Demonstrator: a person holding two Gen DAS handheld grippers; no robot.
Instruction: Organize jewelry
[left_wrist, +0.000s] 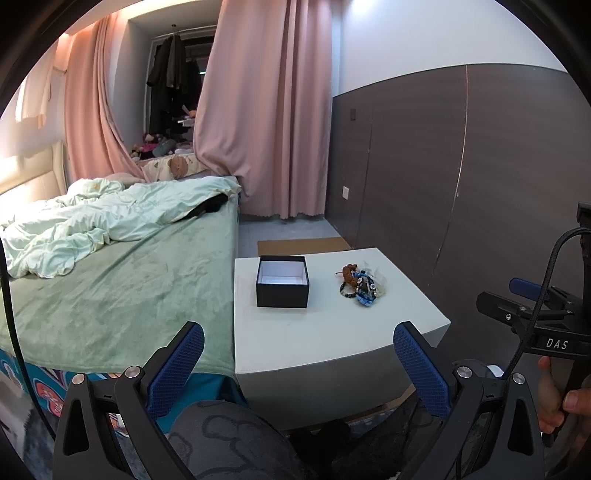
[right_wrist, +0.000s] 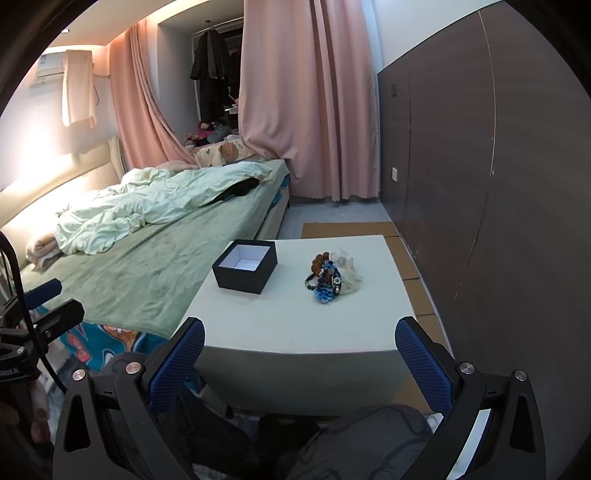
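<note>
**Nothing boxed yet**

Left wrist view: the left gripper has its fingers apart and empty, short of the surface. The box looks empty; the jewelry lies heaped beside it.

Right wrist view: the right gripper is likewise spread and empty. The heap's separate pieces are too tangled to count.

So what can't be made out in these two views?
- Jewelry pile: pieces tangled and small in both views; their count is unclear.
- Black box: its near wall hides part of the floor inside.
- White table: its base is hidden behind the left gripper.
</note>
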